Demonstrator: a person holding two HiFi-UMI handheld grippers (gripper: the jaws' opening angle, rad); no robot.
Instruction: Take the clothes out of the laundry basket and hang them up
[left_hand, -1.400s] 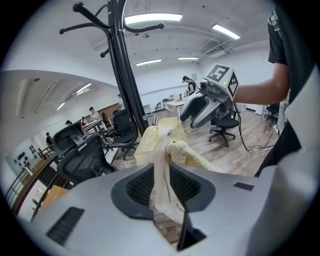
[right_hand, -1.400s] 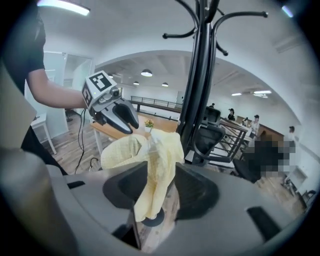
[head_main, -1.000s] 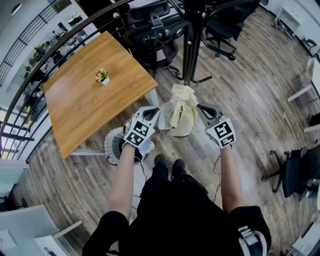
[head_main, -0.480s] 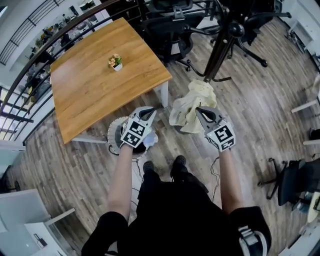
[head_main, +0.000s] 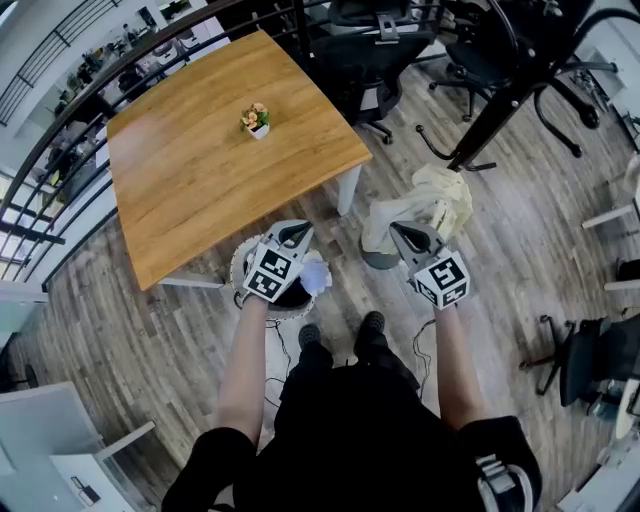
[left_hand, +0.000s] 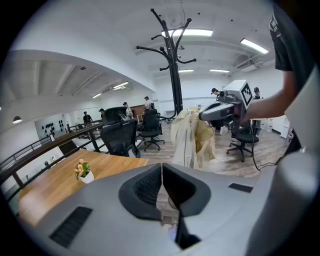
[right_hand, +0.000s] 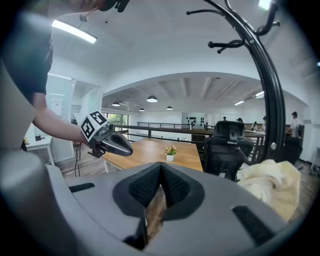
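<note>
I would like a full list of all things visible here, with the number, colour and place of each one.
Table: one, wooden, upper left.
Plant: one, white pot, on table.
Basket: one, white, on floor, below left tongs.
Cloth: one, white, at basket's rim.
Garment: one, cream, beside right tongs, near rack.
Rack: one, black, upper right.
Chairs: several, black, around.
Left tongs: one, grey, shut.
Right tongs: one, grey, shut.

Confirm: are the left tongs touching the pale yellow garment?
Apart. Head view shows bare floor between the left tongs and the garment.
</note>
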